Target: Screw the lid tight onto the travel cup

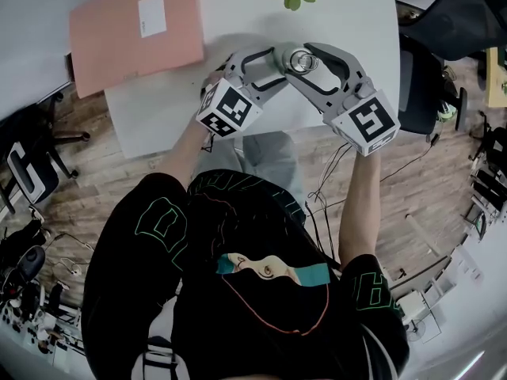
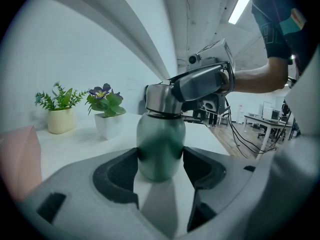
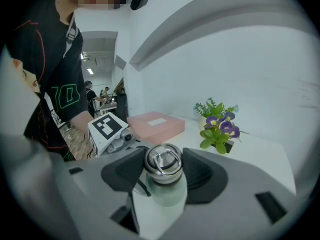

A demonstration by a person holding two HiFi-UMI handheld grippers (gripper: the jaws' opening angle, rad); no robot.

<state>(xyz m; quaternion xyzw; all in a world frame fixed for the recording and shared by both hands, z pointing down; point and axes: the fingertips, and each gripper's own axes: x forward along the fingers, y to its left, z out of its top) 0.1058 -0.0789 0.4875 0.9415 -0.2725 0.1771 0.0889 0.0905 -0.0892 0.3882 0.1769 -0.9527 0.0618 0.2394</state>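
Head view, upper centre: your left gripper (image 1: 268, 68) and right gripper (image 1: 310, 60) meet over the white table (image 1: 356, 22); the white label (image 1: 151, 14) on the pink flat box (image 1: 119, 42), upper left, is too small to read. Left gripper view, centre: your jaws clamp the body of the upright matte green travel cup (image 2: 160, 146). Right gripper view, lower centre: your jaws grip its ring-topped steel lid (image 3: 163, 162).

Open-plan office, somewhat lab-like: white desk (image 1: 341, 22), swivel chair (image 1: 463, 14), loose cables (image 2: 240, 138) over wood floor (image 1: 103, 180), ceiling strip light (image 2: 242, 4), more desks (image 2: 262, 118) behind.
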